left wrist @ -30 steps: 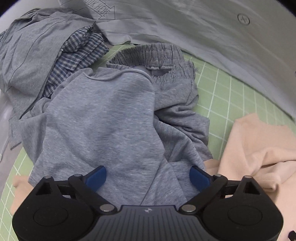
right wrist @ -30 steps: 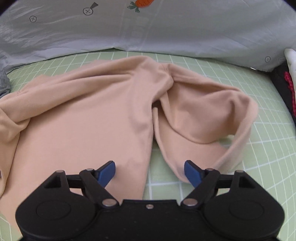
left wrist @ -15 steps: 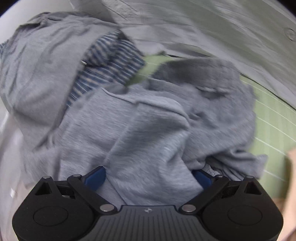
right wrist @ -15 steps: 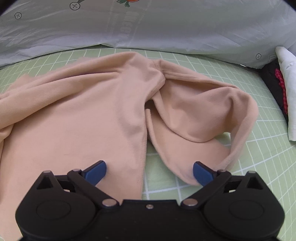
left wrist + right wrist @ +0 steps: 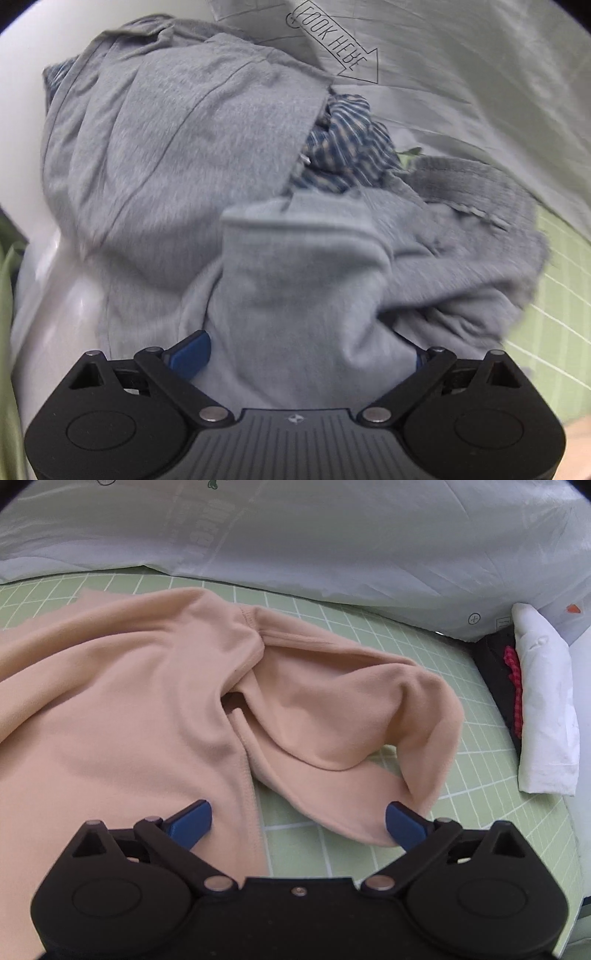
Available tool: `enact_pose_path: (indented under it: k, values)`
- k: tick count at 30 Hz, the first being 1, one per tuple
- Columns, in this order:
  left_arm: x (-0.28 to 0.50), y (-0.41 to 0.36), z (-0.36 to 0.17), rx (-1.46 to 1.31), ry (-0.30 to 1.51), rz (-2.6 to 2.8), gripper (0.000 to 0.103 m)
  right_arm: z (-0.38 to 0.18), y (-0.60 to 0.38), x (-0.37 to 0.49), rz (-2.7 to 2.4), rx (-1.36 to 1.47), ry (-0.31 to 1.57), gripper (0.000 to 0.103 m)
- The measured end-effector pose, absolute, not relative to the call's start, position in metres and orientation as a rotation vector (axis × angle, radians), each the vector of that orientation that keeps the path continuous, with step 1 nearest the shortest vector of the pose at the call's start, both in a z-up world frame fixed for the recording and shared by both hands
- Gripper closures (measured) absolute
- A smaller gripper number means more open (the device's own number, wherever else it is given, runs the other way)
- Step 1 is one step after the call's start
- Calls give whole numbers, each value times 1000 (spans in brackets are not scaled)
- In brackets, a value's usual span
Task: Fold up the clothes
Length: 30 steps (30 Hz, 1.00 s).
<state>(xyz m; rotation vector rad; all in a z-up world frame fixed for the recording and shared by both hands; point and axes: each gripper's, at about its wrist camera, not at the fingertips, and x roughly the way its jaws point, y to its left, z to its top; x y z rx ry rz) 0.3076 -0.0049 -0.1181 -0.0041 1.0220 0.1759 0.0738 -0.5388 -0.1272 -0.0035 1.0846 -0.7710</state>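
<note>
The step looks like clearing and choosing a garment; the left gripper (image 5: 308, 352) stands spread with grey cloth (image 5: 303, 295) bunched between its jaws, though whether the pads press it I cannot tell; the right gripper (image 5: 297, 821), its jaws just opened wide and pinching nothing, hovers over the peach garment (image 5: 122, 709) at frame centre on the green mat (image 5: 476, 775); next it needs an edge to seize.

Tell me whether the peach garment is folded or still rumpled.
Rumpled: the peach garment lies in loose bunched folds on the green mat, one flap curled over.
</note>
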Motion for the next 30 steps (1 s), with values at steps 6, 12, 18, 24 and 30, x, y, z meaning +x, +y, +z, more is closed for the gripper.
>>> enact_pose_path:
  k: [6,12,18,24,30]
  values:
    - [243,-3,-99,-187,1065,220,5,-125,-527,60,-760,28,1098,6]
    - [202,-11,-89,-190,1083,187,5,-124,-522,33,-750,132,1088,6]
    - [190,-31,-114,-156,1165,97,7,-127,-530,10,-749,348,1063,6]
    - [198,-44,-127,-89,1186,91,56,-130,-535,-1,-721,474,1043,13]
    - [187,-44,-109,-72,1131,88,96,-129,-534,-2,-694,448,1036,15]
